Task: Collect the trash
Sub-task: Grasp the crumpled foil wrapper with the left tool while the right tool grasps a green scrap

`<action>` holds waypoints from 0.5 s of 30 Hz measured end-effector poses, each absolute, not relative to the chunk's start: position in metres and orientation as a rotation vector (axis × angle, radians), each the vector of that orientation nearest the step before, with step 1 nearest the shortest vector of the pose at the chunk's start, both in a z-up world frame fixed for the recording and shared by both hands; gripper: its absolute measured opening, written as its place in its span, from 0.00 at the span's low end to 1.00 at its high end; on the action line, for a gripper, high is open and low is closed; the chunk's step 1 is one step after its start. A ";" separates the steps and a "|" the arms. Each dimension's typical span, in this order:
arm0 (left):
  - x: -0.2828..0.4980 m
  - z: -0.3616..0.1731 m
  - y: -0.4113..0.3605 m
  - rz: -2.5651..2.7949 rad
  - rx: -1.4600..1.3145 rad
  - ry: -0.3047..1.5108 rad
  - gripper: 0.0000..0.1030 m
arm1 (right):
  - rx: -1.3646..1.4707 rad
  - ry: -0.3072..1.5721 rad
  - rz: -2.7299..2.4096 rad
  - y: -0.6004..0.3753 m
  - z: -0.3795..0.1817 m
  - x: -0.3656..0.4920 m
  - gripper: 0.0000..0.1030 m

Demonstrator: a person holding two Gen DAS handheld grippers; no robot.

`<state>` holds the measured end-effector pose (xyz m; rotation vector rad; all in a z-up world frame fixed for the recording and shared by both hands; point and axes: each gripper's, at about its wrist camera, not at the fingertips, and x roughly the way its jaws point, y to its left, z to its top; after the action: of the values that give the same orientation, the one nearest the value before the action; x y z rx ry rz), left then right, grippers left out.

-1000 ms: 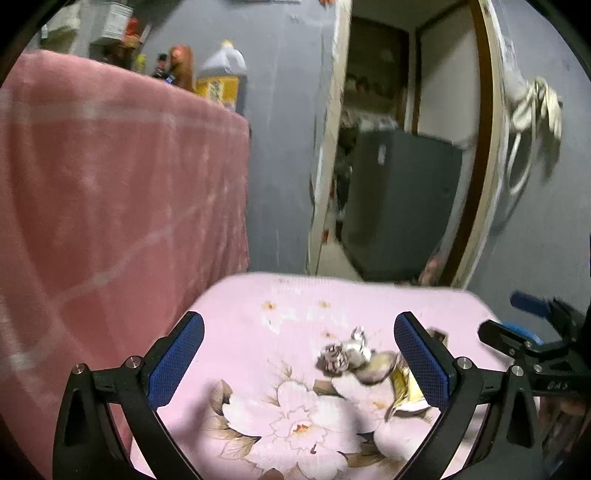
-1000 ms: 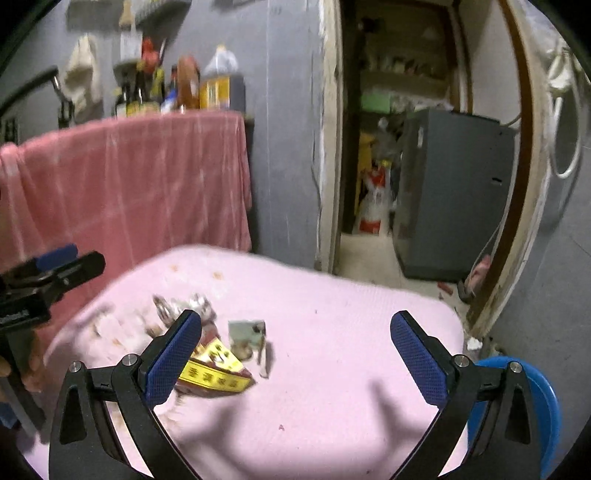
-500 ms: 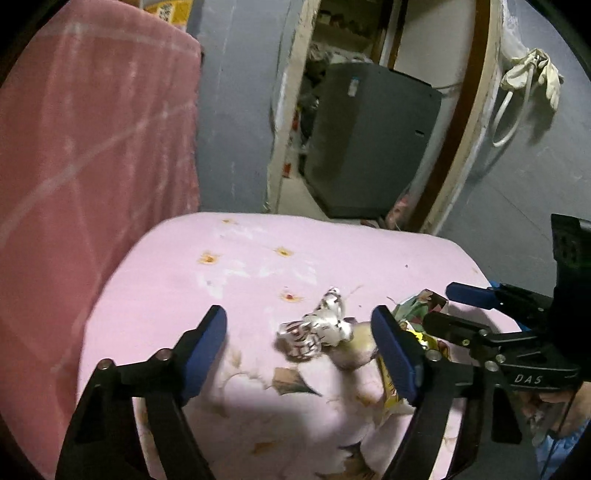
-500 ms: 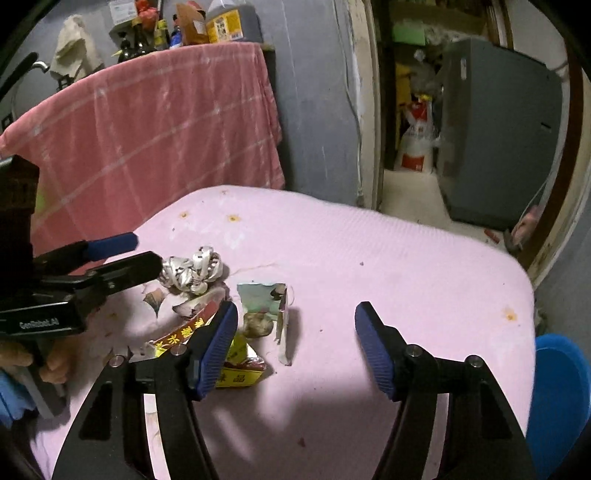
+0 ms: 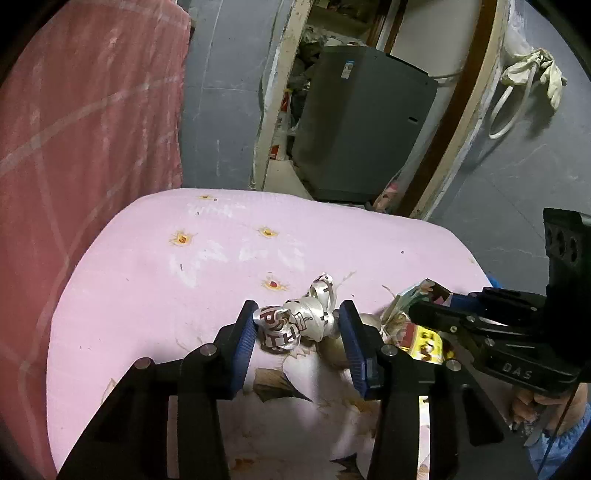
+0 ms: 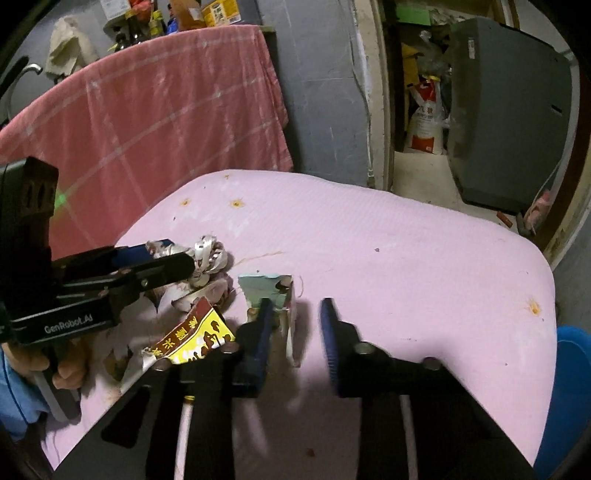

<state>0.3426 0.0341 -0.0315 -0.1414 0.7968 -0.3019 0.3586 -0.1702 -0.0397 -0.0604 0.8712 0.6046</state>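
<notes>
Left wrist view: nothing collected yet, the litter sits bunched on the pink cloth (image 5: pixel 155 280). Left gripper (image 5: pixel 297 326) tilts down, jaws closing with the crumpled ribbon (image 5: pixel 295 321) between them, pads about touching. Right gripper (image 6: pixel 295 332) angles down too, closing around the torn carton (image 6: pixel 271 291), not yet pinching. Yellow wrapper (image 6: pixel 192 338) waits just beside.

- Pink floral cloth (image 5: pixel 155 302) covers the near surface — small orange marks dot its far part.
- Pink checked towel (image 6: pixel 155 110) hangs at far left, draped over a rail.
- Bottles and jars (image 6: pixel 184 11) stand behind the towel's top edge.
- Dark grey cabinet (image 5: pixel 362 125) sits far back inside a doorway.
- Printed white sack (image 6: pixel 424 125) leans beside it.
- Blue bin (image 6: pixel 570 398) at near right — only partly visible.
- Pale gloves (image 5: pixel 535 74) hang on the right wall.
</notes>
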 end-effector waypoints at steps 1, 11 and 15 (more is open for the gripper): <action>0.342 -0.031 0.034 -0.307 -0.140 0.796 0.35 | -0.067 0.870 0.605 -0.169 -0.040 0.358 0.09; 0.333 -0.028 0.030 -0.303 -0.115 0.771 0.21 | -0.093 0.790 0.586 -0.169 -0.032 0.346 0.05; 0.330 -0.027 0.027 -0.295 -0.111 0.768 0.19 | -0.083 0.786 0.594 -0.170 -0.030 0.346 0.05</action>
<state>0.3300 0.0271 -0.0272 -0.1107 0.7676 -0.2948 0.3460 -0.1704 -0.0302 -0.0827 0.7863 0.5939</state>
